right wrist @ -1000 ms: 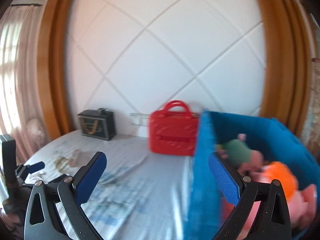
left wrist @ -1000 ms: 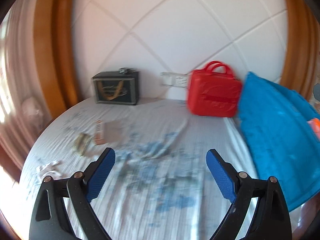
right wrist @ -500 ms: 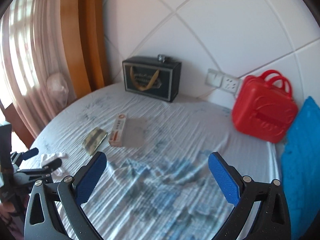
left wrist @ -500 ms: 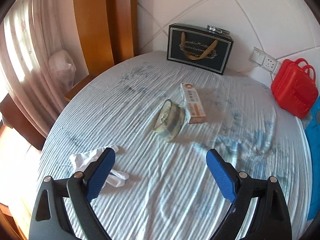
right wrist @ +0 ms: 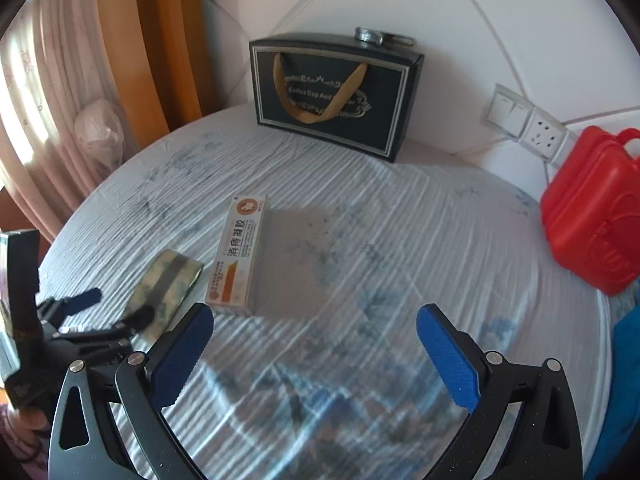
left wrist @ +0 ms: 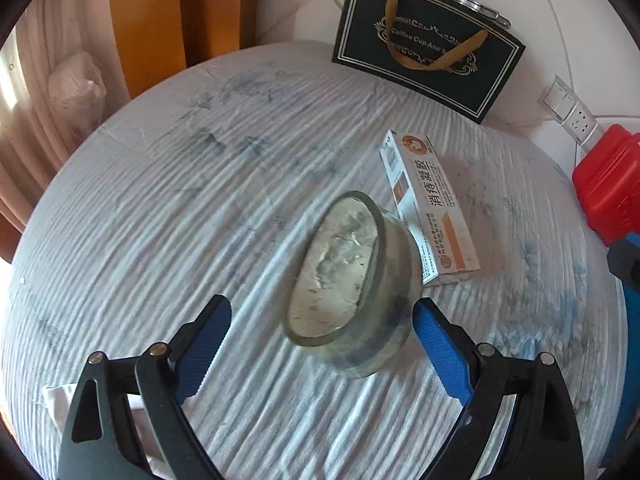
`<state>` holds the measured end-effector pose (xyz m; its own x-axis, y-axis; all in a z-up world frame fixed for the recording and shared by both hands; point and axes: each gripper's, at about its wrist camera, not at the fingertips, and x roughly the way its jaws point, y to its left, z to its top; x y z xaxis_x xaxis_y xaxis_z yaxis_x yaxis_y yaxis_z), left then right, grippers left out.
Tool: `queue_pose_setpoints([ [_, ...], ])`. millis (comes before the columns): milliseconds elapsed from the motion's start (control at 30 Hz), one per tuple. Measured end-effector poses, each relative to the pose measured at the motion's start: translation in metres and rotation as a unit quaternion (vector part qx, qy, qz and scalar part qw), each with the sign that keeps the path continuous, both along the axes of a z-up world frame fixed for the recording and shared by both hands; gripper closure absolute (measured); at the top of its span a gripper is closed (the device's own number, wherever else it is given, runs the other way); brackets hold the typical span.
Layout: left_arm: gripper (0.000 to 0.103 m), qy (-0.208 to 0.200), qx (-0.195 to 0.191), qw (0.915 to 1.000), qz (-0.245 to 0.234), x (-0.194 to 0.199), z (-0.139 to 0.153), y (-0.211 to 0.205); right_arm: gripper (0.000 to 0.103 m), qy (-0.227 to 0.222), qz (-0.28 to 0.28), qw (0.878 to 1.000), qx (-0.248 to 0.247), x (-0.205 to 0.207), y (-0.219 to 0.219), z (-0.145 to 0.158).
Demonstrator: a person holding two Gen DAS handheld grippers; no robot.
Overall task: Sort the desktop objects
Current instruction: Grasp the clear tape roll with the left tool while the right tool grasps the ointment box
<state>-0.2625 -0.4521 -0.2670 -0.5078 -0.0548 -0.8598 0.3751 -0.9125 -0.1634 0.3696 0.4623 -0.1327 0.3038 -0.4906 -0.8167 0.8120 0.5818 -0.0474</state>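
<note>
**Between the left fingers: a roll of tape on the cloth**

On the white ribbed tablecloth [left wrist: 168,216] we see a roll of clear tape [left wrist: 352,280], tilted on its edge and leaning against a white-and-orange carton [left wrist: 430,204]. Our left gripper [left wrist: 320,344] has its jaws spread wide, one blue finger on each side of the roll; whether the right finger touches it we cannot tell. Our right gripper [right wrist: 314,352] is likewise released, hovering over bare cloth near the carton [right wrist: 238,252] and holding nothing. Farther out, a black gift bag [left wrist: 428,46] stands against the wall, and a red case [right wrist: 592,216] sits at the right.
</note>
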Motion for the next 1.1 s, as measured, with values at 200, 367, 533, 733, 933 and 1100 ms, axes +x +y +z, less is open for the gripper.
queue_pose_setpoints([
  [200, 0.038, -0.009, -0.065, 0.9978, -0.012, -0.02, -0.024, 0.021, 0.0, 0.013, -0.002, 1.0, 0.024, 0.015, -0.02, -0.031],
  [367, 0.039, -0.019, -0.072, 0.9972, -0.009, -0.009, -0.022, 0.01, 0.0, 0.009, 0.006, 0.998, 0.06, 0.035, -0.035, -0.056],
  [533, 0.037, -0.007, -0.086, 0.9961, -0.02, 0.007, -0.002, 0.004, 0.0, 0.021, 0.028, 0.996, 0.083, 0.069, -0.043, -0.08],
  [733, 0.033, -0.025, -0.096, 0.9948, -0.021, -0.017, -0.01, -0.009, 0.0, 0.022, 0.034, 0.993, 0.111, 0.093, -0.053, -0.096],
  [933, 0.033, -0.036, -0.082, 0.9958, -0.018, -0.04, -0.023, -0.015, 0.015, 0.041, 0.038, 0.99, 0.128, 0.109, -0.061, -0.11],
  [1100, 0.035, -0.028, -0.06, 0.9978, -0.003, -0.048, -0.023, -0.022, 0.047, 0.06, 0.038, 0.992, 0.109, 0.119, -0.062, -0.109],
])
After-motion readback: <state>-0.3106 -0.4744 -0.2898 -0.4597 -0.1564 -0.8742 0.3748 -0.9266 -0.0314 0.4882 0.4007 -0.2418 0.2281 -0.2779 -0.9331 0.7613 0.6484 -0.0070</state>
